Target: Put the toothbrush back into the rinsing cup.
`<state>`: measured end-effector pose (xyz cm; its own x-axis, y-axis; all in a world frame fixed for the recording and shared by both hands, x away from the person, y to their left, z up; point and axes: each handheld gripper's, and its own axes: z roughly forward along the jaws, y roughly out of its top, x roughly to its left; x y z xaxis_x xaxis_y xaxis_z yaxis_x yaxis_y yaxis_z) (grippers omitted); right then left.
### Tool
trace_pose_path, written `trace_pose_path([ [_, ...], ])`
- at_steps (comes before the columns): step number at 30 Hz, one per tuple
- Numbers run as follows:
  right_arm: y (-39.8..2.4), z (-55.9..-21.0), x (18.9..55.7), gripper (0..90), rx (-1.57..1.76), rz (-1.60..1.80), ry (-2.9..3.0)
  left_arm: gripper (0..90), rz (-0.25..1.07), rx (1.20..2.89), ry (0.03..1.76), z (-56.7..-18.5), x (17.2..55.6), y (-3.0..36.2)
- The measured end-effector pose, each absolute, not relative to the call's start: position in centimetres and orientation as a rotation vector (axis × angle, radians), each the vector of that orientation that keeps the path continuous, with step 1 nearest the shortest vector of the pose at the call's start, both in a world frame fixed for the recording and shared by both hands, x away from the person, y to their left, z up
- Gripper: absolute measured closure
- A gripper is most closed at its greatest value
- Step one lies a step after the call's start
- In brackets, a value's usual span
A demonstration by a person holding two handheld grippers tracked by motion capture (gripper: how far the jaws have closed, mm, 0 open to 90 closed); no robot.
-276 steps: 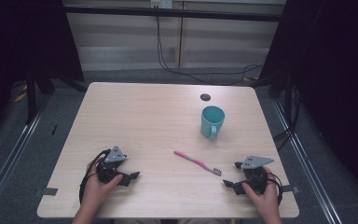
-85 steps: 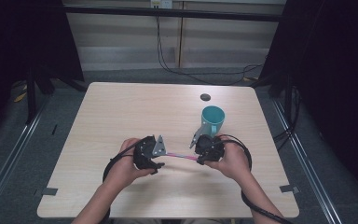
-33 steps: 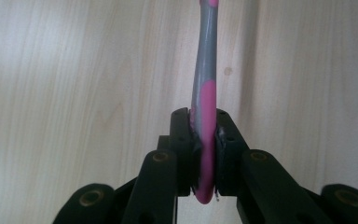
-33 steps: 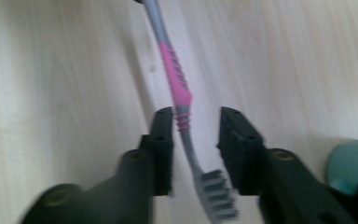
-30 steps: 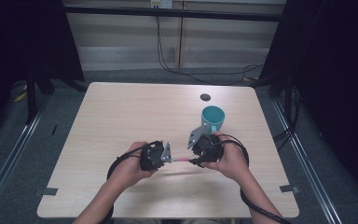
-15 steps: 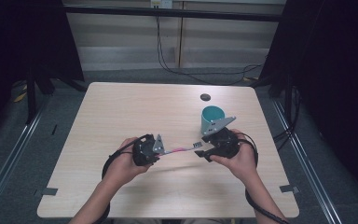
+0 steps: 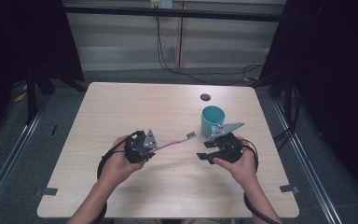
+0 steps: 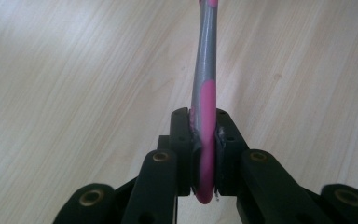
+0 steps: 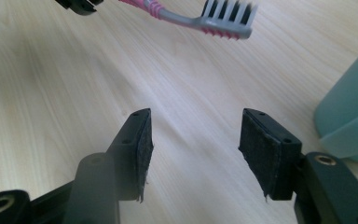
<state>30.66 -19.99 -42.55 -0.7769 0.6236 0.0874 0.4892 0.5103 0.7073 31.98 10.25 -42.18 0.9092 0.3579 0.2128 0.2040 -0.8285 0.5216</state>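
Matt pale wood-grain table (image 7: 121, 107), glossy pink-and-grey plastic toothbrush (image 8: 205, 88), smooth teal plastic cup (image 7: 212, 120)

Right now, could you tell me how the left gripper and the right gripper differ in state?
The left gripper is shut on the pink toothbrush, holding its handle end; the right gripper is open with nothing between its pads. The left gripper lifts the brush off the table; the right gripper sits beside the teal cup. Both have black jaws.

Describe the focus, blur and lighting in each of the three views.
High view: even light on the pale wooden table, dark surroundings, soft overall. Left gripper view: the pink-and-grey plastic toothbrush is sharp where the left tool clamps it, and the table grain is crisp. Right gripper view: the right tool pads look sharp, the bristle head is slightly blurred, the teal plastic cup is out of focus.
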Motion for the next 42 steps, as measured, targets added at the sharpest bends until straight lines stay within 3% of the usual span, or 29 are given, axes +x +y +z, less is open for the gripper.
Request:
trace_pose_path([
  [12,-19.6,-43.8,30.8,48.6,1.085,1.256,2.506,81.2,0.414,2.47,0.457,-42.3,31.9,9.7],
  [42,-18.7,-43.8,31.4,51.0,1.281,1.578,2.353,81.2,0.397,2.464,0.479,-42.9,31.6,8.6],
])
